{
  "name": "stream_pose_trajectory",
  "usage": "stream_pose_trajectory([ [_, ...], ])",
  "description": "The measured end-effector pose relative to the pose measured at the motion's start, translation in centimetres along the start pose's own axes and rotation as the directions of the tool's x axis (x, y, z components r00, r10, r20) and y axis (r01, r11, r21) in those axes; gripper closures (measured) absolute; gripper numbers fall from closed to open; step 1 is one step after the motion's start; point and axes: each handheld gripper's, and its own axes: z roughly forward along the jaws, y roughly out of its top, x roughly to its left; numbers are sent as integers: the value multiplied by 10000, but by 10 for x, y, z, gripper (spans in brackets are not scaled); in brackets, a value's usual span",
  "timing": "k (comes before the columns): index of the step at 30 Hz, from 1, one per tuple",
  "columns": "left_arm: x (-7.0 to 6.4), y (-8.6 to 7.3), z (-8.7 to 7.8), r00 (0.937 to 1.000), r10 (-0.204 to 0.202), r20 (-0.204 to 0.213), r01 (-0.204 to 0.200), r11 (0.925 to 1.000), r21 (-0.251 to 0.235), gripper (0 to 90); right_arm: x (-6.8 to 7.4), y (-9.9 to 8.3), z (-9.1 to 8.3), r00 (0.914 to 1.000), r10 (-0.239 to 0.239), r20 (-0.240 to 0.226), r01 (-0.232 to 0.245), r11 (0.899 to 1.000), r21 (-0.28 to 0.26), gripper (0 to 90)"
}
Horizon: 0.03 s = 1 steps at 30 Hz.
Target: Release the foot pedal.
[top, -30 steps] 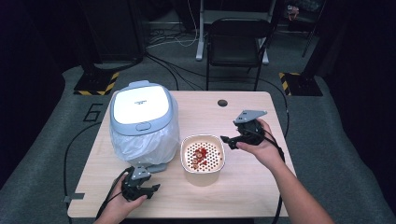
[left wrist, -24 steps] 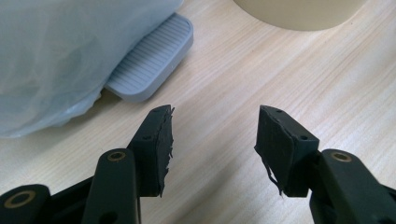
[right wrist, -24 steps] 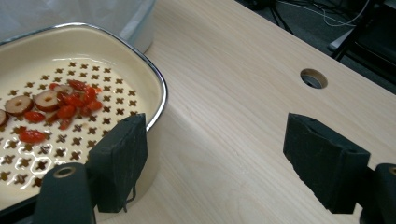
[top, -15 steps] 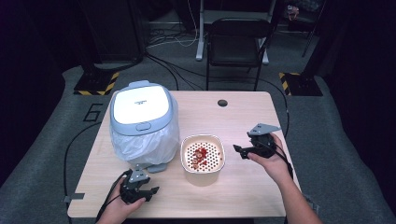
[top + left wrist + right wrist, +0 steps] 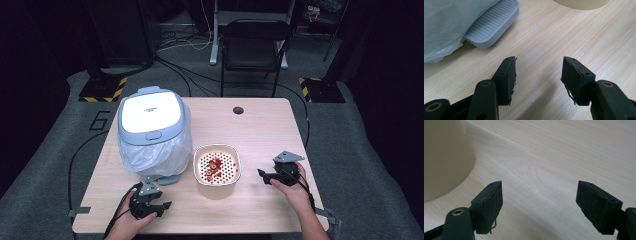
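In the high view the cream bowl [image 5: 216,170] with a perforated insert sits mid-surface [image 5: 260,130] just beside the bagged pedal bin [image 5: 152,132], the red bits in it too small to identify, while the left tongs [image 5: 159,206] rest near the front edge and the right tongs [image 5: 264,174] lie just right of the bowl. The left gripper view shows its tongs [image 5: 537,72] spread and empty over bare wood, the bin's grey pedal [image 5: 491,23] half under the bag and the bowl cut off at the top edge. The right gripper view shows its tongs [image 5: 539,195] spread wide and empty, with the bowl's blurred wall [image 5: 445,157] cropped at left.
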Motion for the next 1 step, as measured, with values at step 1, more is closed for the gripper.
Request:
stream_pose_trajectory([
  [1, 0, 0, 0, 10000, 0, 0, 0, 10000, 0, 452, -1, -4, 2, 9998, 178, 38, -178, 9998, 18, 212],
])
